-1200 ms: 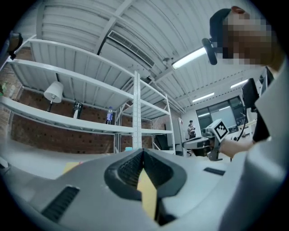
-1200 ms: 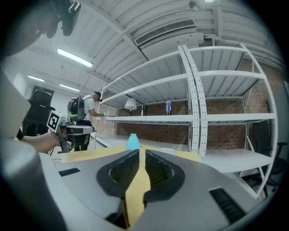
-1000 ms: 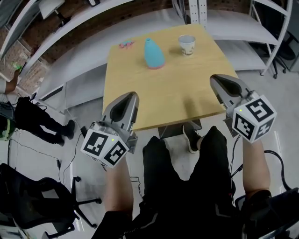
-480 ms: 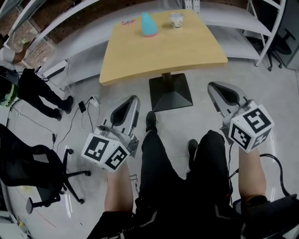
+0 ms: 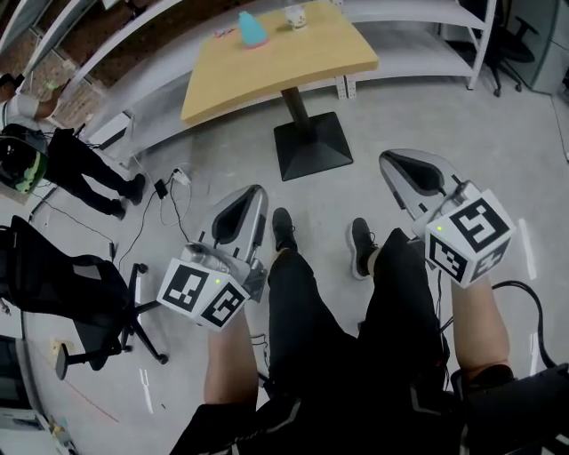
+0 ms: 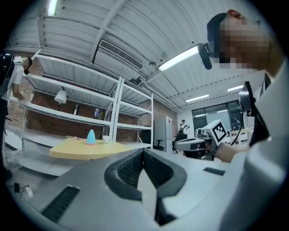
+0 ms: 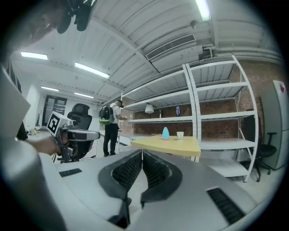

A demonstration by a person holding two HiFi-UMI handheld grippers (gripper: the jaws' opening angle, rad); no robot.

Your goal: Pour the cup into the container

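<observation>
The white paper cup (image 5: 295,15) and the blue bottle-shaped container (image 5: 252,28) stand on the wooden table (image 5: 302,62), far off at the top of the head view. Both grippers hang over the floor beside the person's legs, well away from the table. My left gripper (image 5: 252,197) is shut with nothing in it, its jaws meeting in the left gripper view (image 6: 143,153). My right gripper (image 5: 396,164) is also shut and empty (image 7: 142,155). The right gripper view shows the container (image 7: 165,132) and the cup (image 7: 180,135) small in the distance.
A black office chair (image 5: 89,302) stands on the floor at the left. A person in black (image 5: 84,164) stands by cables near the shelving. The table's black pedestal base (image 5: 311,147) lies ahead. White metal shelves (image 7: 216,117) run behind the table.
The table with cup and container has receded from just ahead of the grippers to the far top of the head view. Both grippers stay shut and now hang over bare floor.
</observation>
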